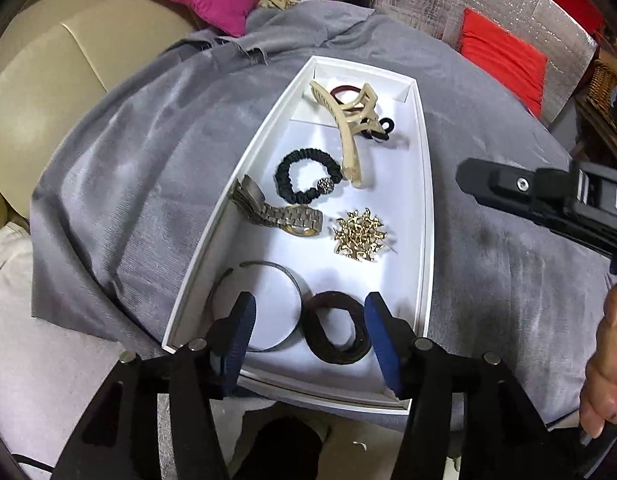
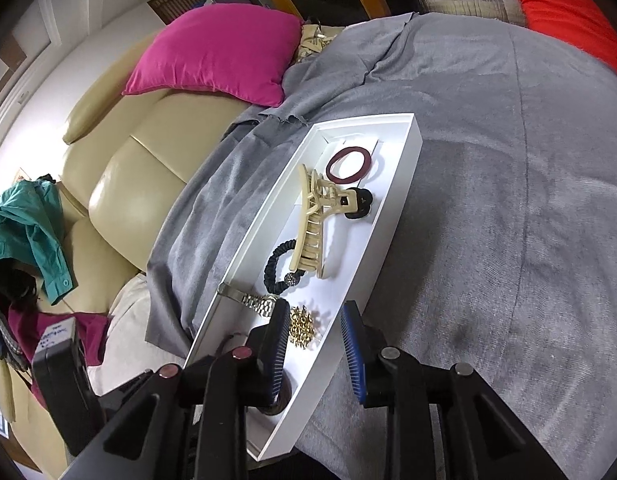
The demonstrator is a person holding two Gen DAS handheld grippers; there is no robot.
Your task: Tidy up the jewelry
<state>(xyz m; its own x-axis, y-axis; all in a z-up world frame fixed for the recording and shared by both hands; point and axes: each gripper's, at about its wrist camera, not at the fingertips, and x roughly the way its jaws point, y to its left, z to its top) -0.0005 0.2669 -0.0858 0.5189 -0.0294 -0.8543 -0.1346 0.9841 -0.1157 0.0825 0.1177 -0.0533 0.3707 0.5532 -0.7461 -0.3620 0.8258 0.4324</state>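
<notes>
Fingers of the left gripper are spread wide over the white tray, empty; right gripper also open, holding nothing, above the gold brooch in the tray

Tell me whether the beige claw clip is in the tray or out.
In. The beige claw clip lies inside the white tray, within its walls, partly over a maroon hair tie.

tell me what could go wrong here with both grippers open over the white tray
The left gripper hovers open over the overlapping thin bangle and dark hair tie, so closing might catch both. The right gripper straddles the white tray wall near the gold brooch; one of its fingers could knock the tray, which sits on soft grey cloth.
</notes>
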